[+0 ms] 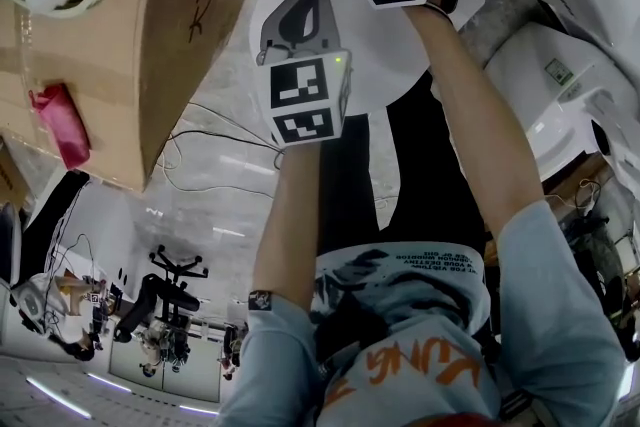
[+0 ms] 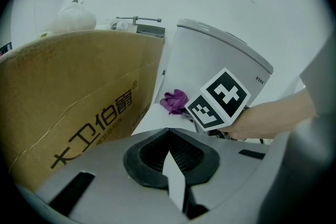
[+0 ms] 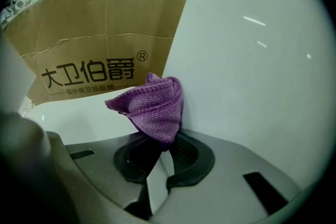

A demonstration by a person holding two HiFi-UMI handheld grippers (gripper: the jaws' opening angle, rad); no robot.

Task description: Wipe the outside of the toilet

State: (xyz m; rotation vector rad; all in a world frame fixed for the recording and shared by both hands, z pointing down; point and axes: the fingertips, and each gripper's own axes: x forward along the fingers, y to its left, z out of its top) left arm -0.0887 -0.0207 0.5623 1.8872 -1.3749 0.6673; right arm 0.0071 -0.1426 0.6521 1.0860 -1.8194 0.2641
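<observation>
We see the right tongs (image 3: pixel 160 147) closed tight on a purple cloth (image 3: pixel 152 105), its bunched folds pressed against the white tank wall of the toilet (image 3: pixel 252 71), just beside a printed cardboard box (image 3: pixel 105 29). The left tongs (image 2: pixel 168 134) hover short of the toilet, closed tip to tip with nothing between them. In the head view the cloth is nearly cut off at the top edge, and we cannot make out the toilet's bowl.
</observation>
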